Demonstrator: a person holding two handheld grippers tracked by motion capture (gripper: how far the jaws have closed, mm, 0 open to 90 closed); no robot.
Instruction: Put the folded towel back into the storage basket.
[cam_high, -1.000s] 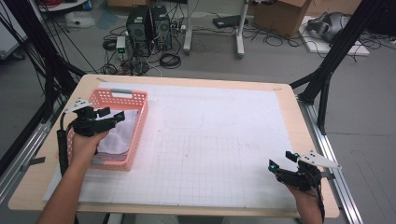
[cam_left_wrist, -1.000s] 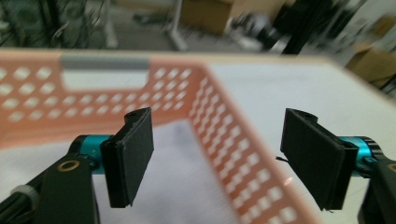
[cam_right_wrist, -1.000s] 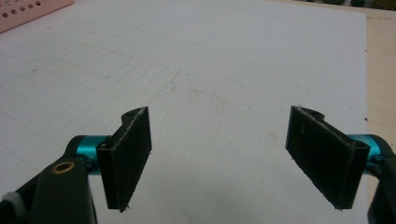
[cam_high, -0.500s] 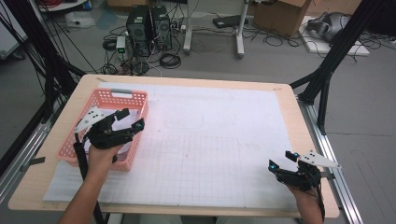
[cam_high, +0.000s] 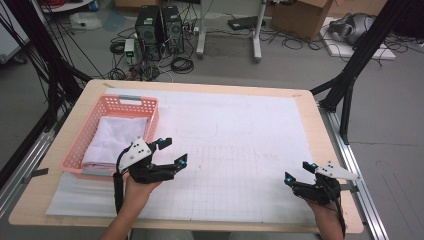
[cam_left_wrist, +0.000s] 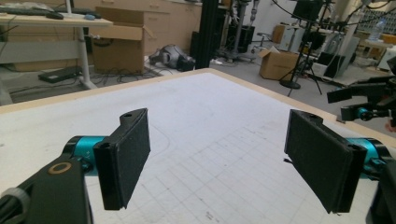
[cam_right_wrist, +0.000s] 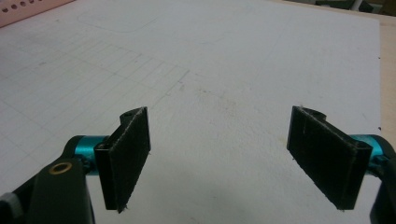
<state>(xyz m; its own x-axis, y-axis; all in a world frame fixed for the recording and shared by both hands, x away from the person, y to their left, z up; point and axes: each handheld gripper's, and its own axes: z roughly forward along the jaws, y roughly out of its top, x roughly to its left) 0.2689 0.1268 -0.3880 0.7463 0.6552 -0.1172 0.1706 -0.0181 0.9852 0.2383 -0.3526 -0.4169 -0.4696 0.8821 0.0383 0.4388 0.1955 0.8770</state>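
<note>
The worktop (cam_high: 330, 165) is a pale board with a wooden rim, covered by a white gridded sheet (cam_high: 240, 150) that runs close to its right and near edges. The middle and far right of the sheet lie bare, giving wide room between the 2 hands.

The left hand-held gripper (cam_high: 172, 150) hangs just beside the near right corner of the pink basket (cam_high: 107, 107), above the sheet, its jaws spread wide and holding nothing; in the left gripper view (cam_left_wrist: 217, 158) the 2 black pads frame bare grid. The right hand-held gripper (cam_high: 299, 171) sits near the near right corner of the worktop, jaws also wide apart and empty, and the right gripper view (cam_right_wrist: 219, 158) shows only plain sheet between them.

The basket stands at the left side of the worktop, close to its left edge, with a folded white cloth (cam_high: 117, 140) lying flat inside it.

Compared with 1 second ago, the left hand-held gripper has come out of the basket, where it was over the cloth, and has moved right to the sheet. The right hand-held gripper has stayed put.

Beyond the far edge the floor carries 2 computer towers (cam_high: 160, 25), tangled cables and a cardboard box (cam_high: 300, 17). Black frame struts (cam_high: 350, 80) rise by the far right corner, just off the worktop.
</note>
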